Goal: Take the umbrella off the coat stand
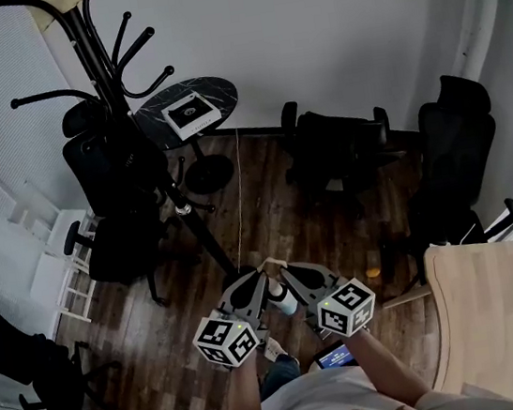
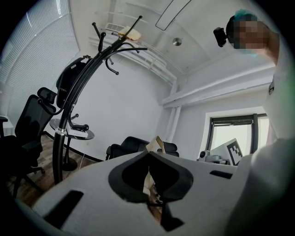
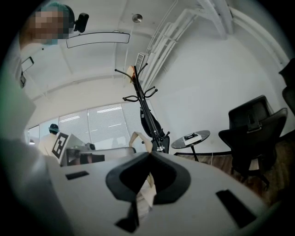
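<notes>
The black coat stand [image 1: 104,74] rises at the upper left of the head view, with curved hooks around a pole; it also shows as the coat stand [image 2: 62,133] and the coat stand [image 3: 146,108] in the gripper views. A tan object [image 2: 130,33] rests on its top hooks. I cannot pick out an umbrella for certain. My left gripper [image 1: 264,272] and right gripper [image 1: 279,270] are held close in front of the person, tips touching, far from the stand. Both have their jaws together, with only a pale beige strip in the slit.
A black office chair [image 1: 107,187] stands against the stand's pole. A small round dark table [image 1: 212,90] carries a white box [image 1: 191,114]. More black chairs [image 1: 449,158] sit at the right, and a light wooden tabletop [image 1: 494,308] at the lower right. Dark wooden floor [image 1: 194,369] lies below.
</notes>
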Motion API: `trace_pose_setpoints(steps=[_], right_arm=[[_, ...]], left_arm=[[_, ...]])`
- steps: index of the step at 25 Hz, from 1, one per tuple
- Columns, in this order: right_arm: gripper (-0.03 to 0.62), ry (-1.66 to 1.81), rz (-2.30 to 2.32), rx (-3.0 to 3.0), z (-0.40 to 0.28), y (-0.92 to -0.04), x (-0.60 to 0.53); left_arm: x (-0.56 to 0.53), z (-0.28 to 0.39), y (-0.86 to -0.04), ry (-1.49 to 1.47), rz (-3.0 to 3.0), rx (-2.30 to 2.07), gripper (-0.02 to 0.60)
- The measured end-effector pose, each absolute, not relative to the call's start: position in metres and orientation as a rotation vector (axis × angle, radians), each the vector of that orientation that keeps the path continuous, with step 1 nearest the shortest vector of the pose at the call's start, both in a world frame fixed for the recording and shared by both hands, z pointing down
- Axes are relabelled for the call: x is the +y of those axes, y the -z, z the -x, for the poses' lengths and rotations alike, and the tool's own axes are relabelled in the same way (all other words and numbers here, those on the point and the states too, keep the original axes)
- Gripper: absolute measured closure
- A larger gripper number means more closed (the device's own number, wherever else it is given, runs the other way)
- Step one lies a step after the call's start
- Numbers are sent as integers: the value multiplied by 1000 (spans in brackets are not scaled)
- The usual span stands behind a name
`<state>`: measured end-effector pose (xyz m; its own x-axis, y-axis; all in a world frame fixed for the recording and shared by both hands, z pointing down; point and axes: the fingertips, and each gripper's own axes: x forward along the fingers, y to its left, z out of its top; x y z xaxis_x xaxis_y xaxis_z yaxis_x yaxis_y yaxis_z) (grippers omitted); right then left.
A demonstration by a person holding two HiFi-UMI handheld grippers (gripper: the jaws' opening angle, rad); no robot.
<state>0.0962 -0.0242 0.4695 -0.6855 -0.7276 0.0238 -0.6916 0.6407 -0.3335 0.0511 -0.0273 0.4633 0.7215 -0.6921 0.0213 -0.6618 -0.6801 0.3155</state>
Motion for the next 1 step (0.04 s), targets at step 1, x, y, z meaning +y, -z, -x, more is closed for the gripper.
trace_pose_setpoints(steps=[1], right_arm=[[580, 486, 1193, 2744, -97, -471, -23]], left_arm=[[-26, -51, -464, 143, -2624, -1062, 558]])
